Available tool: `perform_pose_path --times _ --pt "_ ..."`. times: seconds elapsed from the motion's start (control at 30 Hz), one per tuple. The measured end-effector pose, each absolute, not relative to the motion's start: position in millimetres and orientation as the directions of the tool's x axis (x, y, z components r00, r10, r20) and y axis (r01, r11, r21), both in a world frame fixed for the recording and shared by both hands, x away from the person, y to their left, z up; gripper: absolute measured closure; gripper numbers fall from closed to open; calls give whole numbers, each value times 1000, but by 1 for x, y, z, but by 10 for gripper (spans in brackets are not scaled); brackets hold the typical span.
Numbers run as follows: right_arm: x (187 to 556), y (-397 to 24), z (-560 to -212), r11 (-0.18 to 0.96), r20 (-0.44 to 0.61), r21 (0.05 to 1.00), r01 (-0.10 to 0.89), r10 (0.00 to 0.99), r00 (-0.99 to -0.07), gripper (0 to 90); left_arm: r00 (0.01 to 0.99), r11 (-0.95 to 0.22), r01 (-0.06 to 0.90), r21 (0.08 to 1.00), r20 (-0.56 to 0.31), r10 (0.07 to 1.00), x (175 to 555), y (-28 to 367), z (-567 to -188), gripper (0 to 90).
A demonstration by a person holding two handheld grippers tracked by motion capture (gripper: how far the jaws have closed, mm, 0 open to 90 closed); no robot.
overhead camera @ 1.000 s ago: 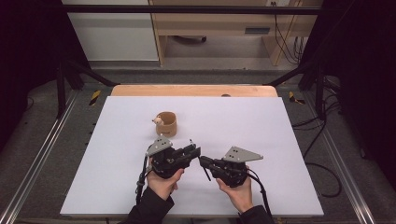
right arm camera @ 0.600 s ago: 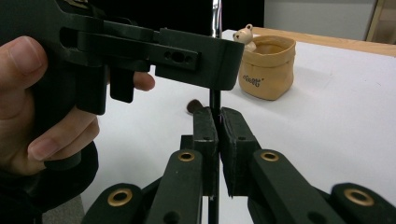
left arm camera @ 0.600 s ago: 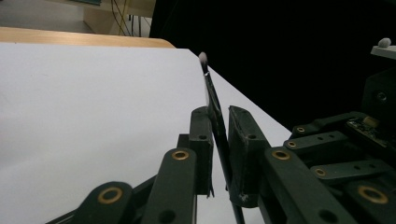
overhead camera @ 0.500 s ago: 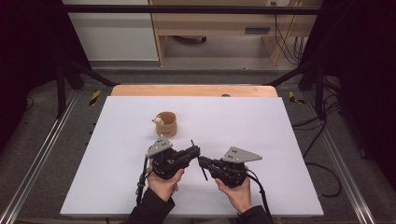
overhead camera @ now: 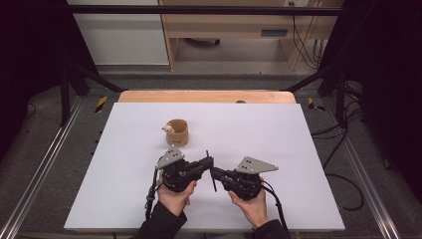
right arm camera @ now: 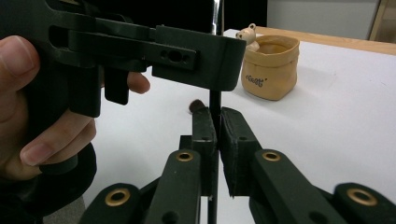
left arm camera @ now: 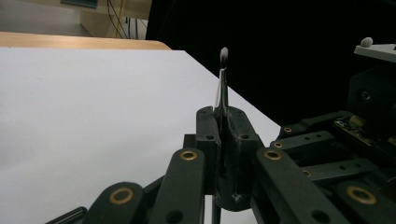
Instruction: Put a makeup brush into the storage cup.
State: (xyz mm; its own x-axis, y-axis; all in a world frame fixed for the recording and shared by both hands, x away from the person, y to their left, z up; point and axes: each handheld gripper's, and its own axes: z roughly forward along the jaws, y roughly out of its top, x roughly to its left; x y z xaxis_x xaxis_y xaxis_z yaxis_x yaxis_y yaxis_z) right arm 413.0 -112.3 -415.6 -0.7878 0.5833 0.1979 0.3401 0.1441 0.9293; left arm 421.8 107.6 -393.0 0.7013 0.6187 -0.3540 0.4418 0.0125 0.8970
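Two hand-held grippers meet over the near middle of a white worktop [overhead camera: 298, 149], both clamped on one thin black brush [overhead camera: 213, 175]. In the high view the left gripper [overhead camera: 208, 162] and the right gripper [overhead camera: 215, 172] point at each other, tips almost touching, with the brush standing between them as a thin dark stick, tilted a little off vertical.

The left gripper view looks along its two jaws, which have just been closing and now press flat against the stem of the brush [left arm camera: 223, 88]; the stem rises straight up out of the jaws and ends in a small pale tuft. Part of the right gripper shows at that view's right edge.

In the right gripper view the jaws of the right gripper [right arm camera: 218, 122] sit tight on the same stem, just under the left gripper [right arm camera: 198, 70], whose body crosses the top of the picture with the person's left hand [right arm camera: 32, 121] wrapped around its handle.

Farther up the worktop, well apart from both grippers, stands a small tan pot [overhead camera: 177, 131] with a tiny bear figure [right arm camera: 246, 33] on its rim, its open mouth facing up.
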Motion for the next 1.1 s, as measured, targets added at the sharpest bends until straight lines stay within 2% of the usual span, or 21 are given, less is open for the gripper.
perform_pose_path --times 0.27,0.47,0.87,1.1 --pt "415 -120 -411 128 214 926 355 597 -773 736 690 3 424 906 -325 647 424 118 -389 846" --pt "418 -129 -411 139 191 920 365 653 -732 641 689 -43 402 915 -271 672 423 127 -388 845" --pt "427 -157 -410 123 169 914 388 753 -636 342 665 -28 384 923 -255 701 424 153 -382 844" --pt "429 -171 -413 164 121 906 391 784 -609 218 653 -40 372 928 -231 722 427 164 -378 843"
